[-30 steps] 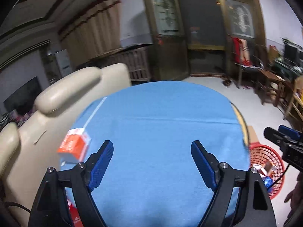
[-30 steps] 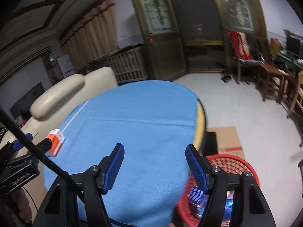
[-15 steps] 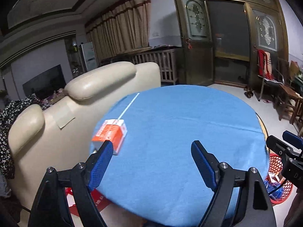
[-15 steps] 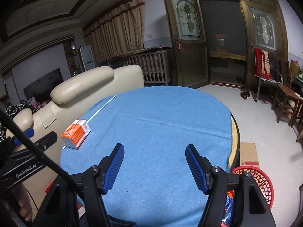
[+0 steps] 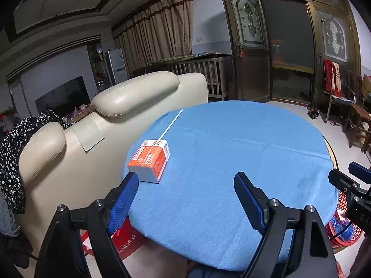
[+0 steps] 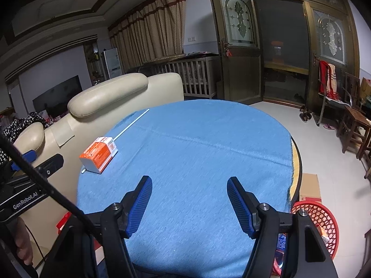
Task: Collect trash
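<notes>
"GenRobot.AI" on left tool (image 6: 25,202); orange carton (image 5: 150,159), print unreadable

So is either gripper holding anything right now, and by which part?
Nothing is held. The left gripper and the right gripper are both open and empty above the blue tablecloth; the orange carton lies untouched on the cloth.

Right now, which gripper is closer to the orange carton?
The left gripper: its left fingertip sits just short of the orange carton. The right gripper is over mid-table, carton well off to its left.
</notes>
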Motion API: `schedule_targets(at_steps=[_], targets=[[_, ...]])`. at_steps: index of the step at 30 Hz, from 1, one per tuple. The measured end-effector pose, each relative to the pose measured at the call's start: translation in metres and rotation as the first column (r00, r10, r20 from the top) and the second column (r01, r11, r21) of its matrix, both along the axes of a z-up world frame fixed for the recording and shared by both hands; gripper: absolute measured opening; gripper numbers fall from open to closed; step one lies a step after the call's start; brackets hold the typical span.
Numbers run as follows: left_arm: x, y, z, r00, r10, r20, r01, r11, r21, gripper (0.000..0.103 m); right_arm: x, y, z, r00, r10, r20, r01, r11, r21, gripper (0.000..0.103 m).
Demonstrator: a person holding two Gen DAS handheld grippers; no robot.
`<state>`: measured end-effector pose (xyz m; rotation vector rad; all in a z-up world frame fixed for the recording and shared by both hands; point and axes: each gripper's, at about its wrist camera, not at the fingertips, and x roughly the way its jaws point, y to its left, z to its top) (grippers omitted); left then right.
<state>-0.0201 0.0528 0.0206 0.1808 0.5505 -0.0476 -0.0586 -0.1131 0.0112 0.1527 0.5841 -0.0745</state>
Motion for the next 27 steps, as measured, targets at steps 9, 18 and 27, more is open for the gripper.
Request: schedule_targets(at_steps=[9,18,27], targets=[[-0.001,0.004,-0.004,1.0,0.015,-0.006,-0.015,1.0,0.01,0.085,0.002,0.004,-0.004,1.0,0.009,-0.013,-0.009,1.0,0.01,0.071],[0.0,0.006,-0.006,1.0,0.019,-0.012,-0.019,1.0,0.01,0.085,0.005,0.007,-0.007,1.0,0.01,-0.022,-0.01,1.0,0.009,0.071],[0.003,0.01,-0.011,0.999,0.024,-0.023,-0.024,1.0,0.004,0.085,0.007,0.011,-0.009,0.999,0.016,-0.031,-0.016,1.0,0.009,0.071]])
